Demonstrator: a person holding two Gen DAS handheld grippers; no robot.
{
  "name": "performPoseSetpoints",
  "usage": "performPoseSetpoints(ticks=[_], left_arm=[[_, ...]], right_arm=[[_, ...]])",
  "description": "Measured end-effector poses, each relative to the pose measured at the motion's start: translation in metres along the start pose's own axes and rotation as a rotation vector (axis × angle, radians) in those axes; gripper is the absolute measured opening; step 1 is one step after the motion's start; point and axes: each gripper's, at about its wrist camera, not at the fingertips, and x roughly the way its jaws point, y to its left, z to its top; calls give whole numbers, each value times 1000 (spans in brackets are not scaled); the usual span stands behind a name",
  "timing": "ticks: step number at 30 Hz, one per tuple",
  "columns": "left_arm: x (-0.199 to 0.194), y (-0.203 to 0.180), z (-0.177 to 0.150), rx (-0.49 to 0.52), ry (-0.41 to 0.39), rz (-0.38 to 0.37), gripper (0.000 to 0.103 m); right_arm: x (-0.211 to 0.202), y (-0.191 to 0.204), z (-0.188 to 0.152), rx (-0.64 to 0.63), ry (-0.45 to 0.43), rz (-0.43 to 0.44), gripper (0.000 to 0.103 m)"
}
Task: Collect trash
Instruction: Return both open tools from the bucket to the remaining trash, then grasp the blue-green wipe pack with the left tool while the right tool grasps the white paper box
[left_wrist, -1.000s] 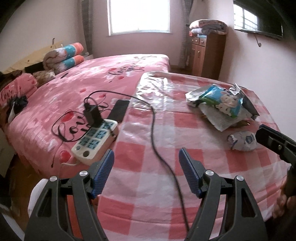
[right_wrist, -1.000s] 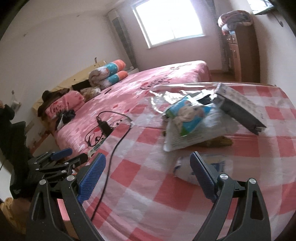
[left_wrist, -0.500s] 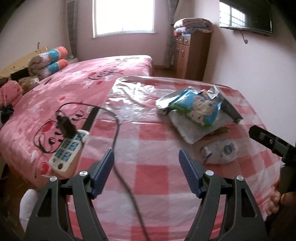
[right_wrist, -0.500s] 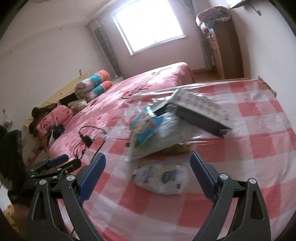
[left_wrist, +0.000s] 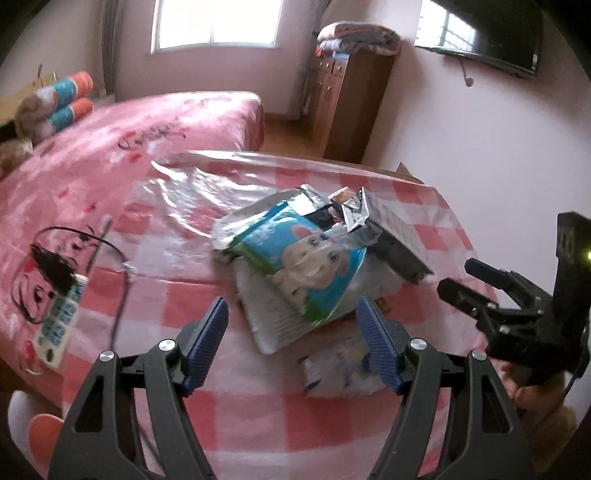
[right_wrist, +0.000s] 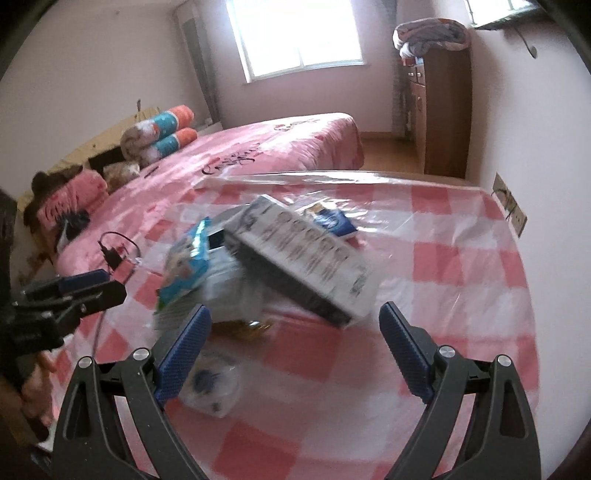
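Note:
A heap of trash lies on the pink checked table (left_wrist: 240, 417): a blue and white snack bag (left_wrist: 306, 262) (right_wrist: 186, 262), a grey and white carton (left_wrist: 397, 236) (right_wrist: 303, 258), and a small crumpled white wrapper (left_wrist: 340, 369) (right_wrist: 212, 384) nearer me. My left gripper (left_wrist: 293, 325) hovers open just short of the heap, nothing between its fingers. My right gripper (right_wrist: 295, 332) is also open and empty, hanging over the table in front of the carton. Each gripper shows at the edge of the other's view: the right gripper (left_wrist: 480, 284), the left gripper (right_wrist: 77, 288).
A white power strip (left_wrist: 61, 321) with a black plug and cable (left_wrist: 118, 306) lies at the table's left edge beside the pink bed (right_wrist: 266, 147). A wooden cabinet (right_wrist: 439, 110) stands by the far wall. A wall socket (right_wrist: 511, 206) sits right of the table.
Both grippers have swung right and closer to the trash heap, which now sits centred in both views. The power strip has slid to the left. The jaws have not changed.

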Motion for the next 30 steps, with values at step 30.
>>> performPoseSetpoints(ticks=[30], left_arm=[[84, 11, 47, -184, 190, 25, 74]], right_arm=[[82, -4, 45, -293, 131, 136, 91]])
